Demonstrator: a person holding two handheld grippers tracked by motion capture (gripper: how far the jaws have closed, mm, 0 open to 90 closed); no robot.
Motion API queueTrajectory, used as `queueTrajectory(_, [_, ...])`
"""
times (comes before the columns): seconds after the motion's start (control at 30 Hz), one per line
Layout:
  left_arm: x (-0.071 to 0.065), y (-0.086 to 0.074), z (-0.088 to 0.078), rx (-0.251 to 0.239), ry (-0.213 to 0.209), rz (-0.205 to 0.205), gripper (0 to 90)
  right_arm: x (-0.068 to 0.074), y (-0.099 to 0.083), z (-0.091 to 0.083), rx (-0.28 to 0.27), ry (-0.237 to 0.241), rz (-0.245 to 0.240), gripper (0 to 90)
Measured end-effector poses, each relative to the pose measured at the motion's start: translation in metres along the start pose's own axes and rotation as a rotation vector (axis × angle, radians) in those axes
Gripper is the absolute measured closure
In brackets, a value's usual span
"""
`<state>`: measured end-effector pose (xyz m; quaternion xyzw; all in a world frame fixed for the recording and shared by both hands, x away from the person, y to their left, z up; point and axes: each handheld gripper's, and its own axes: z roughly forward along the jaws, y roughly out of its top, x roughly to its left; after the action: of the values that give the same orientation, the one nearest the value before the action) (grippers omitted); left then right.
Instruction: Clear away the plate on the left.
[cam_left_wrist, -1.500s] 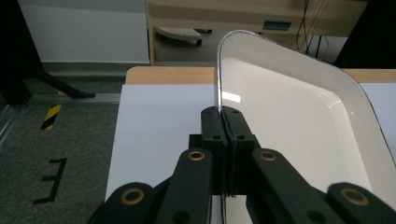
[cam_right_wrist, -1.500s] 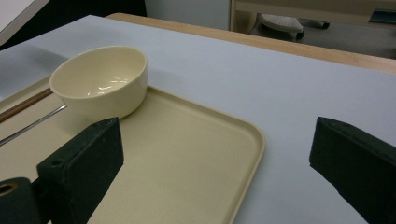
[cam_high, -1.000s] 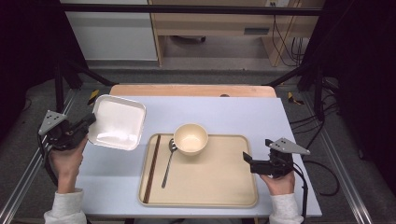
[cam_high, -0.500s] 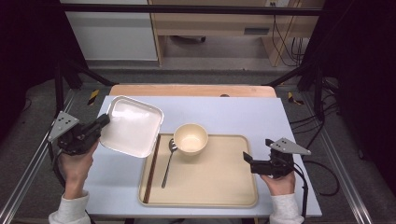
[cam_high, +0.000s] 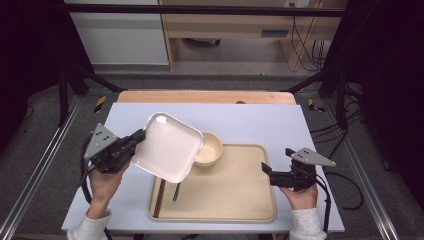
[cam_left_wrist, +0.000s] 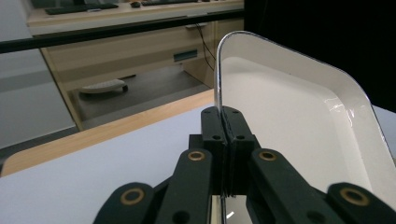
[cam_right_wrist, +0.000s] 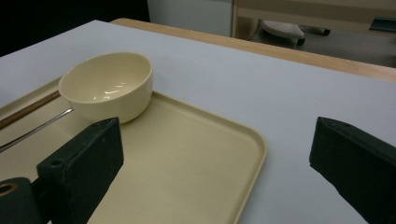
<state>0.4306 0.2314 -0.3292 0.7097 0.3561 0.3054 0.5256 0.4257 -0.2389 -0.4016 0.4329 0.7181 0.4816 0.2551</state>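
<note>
My left gripper (cam_high: 138, 139) is shut on the rim of a white square plate (cam_high: 167, 147), which hangs tilted above the left end of the beige tray (cam_high: 235, 192). In the left gripper view its jaws (cam_left_wrist: 224, 123) pinch the plate (cam_left_wrist: 299, 116) at its edge. The plate hides part of the cream bowl (cam_high: 214, 149) and the spoon (cam_high: 176, 191). Brown chopsticks (cam_high: 158, 198) lie along the tray's left side. My right gripper (cam_high: 269, 174) stands open by the tray's right edge, nothing between its jaws (cam_right_wrist: 217, 140). It faces the bowl (cam_right_wrist: 109, 86), spoon (cam_right_wrist: 37, 128) and tray (cam_right_wrist: 201, 158).
The pale table (cam_high: 280, 125) has a wooden strip (cam_high: 205, 96) along its far edge. Black frame rails (cam_high: 70, 85) flank both sides. Cables (cam_high: 350, 165) trail on the floor at the right. A low wooden shelf unit (cam_high: 235, 25) stands beyond the table.
My left gripper carried the white plate rightward and slightly up, from the table's left side to over the tray's left end, tilting it more. The right gripper stayed still.
</note>
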Motion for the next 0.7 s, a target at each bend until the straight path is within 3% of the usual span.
queueTrajectory(0.2, [-0.022, -0.002, 0.024, 0.047, -0.042, 0.037, 88.6, -0.001, 0.001, -0.002, -0.007, 0.000, -0.004, 3.4])
queueTrajectory(0.7, [-0.069, -0.011, 0.069, 0.132, -0.129, 0.074, 88.6, -0.004, 0.004, -0.010, -0.038, -0.006, 0.005, 3.3])
